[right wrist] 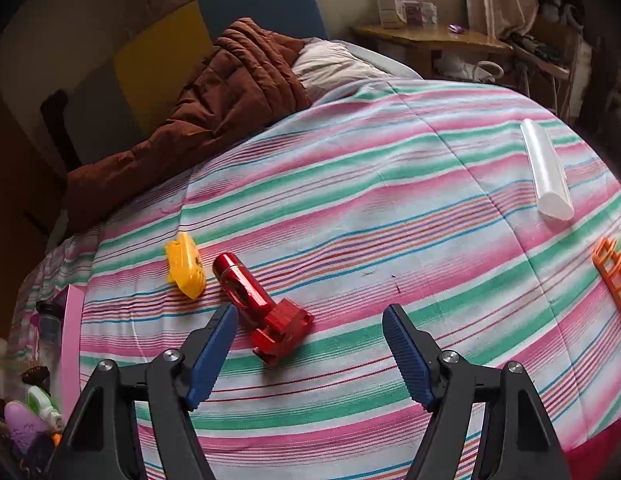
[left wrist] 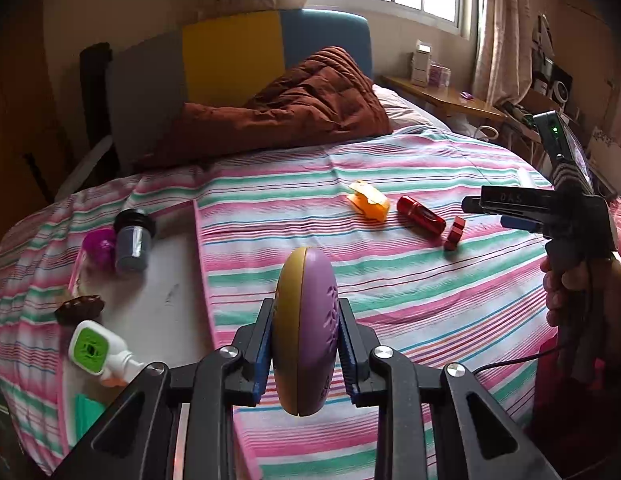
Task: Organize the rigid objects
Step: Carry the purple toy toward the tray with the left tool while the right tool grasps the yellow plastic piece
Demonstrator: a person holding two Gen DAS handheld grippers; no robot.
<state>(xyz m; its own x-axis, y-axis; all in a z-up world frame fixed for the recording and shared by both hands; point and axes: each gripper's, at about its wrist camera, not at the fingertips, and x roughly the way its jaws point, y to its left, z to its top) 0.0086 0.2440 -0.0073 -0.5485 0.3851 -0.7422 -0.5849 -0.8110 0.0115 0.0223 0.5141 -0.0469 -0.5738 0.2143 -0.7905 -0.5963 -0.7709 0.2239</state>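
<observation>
My left gripper [left wrist: 305, 320] is shut on a purple and gold oval case [left wrist: 306, 280], held on edge above the striped bedspread [left wrist: 390, 304]. Further out on the bed lie a yellow toy [left wrist: 368, 201], a red cylinder [left wrist: 420, 216] and a red block [left wrist: 454, 234]. My right gripper [right wrist: 311, 313] is open just above the bed, and nothing is between its pads. The red block [right wrist: 282, 332] lies just inside its left fingertip, joined to the red cylinder [right wrist: 242, 284], with the yellow toy [right wrist: 185, 266] beyond. In the left wrist view the right gripper [left wrist: 484, 213] hovers beside the red block, in a person's hand.
A white tray [left wrist: 166, 300] on the bed's left holds a grey jar [left wrist: 132, 240], a magenta ball [left wrist: 98, 246], a brown piece [left wrist: 79, 309] and a green-and-white device [left wrist: 92, 348]. A white tube [right wrist: 546, 172] and an orange rack [right wrist: 614, 276] lie on the right. A brown quilt [left wrist: 302, 104] is at the headboard.
</observation>
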